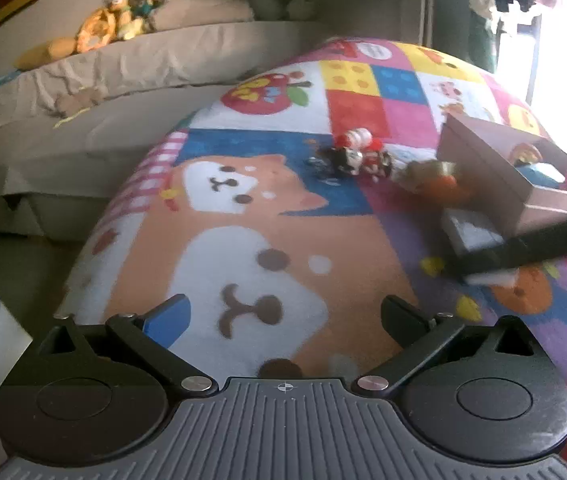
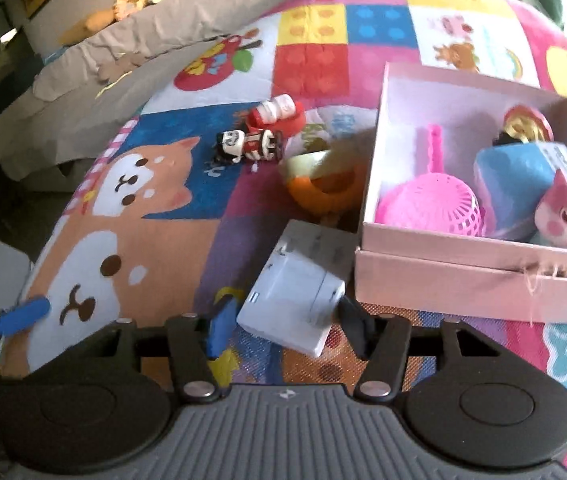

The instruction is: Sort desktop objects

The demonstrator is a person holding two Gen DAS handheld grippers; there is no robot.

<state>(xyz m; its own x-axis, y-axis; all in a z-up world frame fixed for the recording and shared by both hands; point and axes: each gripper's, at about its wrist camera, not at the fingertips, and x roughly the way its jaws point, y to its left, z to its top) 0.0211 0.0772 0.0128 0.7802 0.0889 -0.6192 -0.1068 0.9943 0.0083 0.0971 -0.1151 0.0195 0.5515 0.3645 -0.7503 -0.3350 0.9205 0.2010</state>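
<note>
Holding one white box (image 2: 293,304) between parted right fingers (image 2: 219,326), left fingers (image 1: 171,316) apart, one pink box (image 2: 479,280).

The box (image 2: 463,276) sits at the right on the mat (image 2: 155,216), toys inside. A charger (image 2: 295,300) lies just left of its near corner, toy figures (image 2: 259,140) farther back.

White rectangular block (image 2: 295,300) tilted on the mat, just beside pink box (image 2: 463,284).

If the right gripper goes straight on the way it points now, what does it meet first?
The white block between the right gripper fingers, which lies just ahead. Beyond it, probably the orange-and-cream toy beside the pink box, though depth is unclear.
</note>
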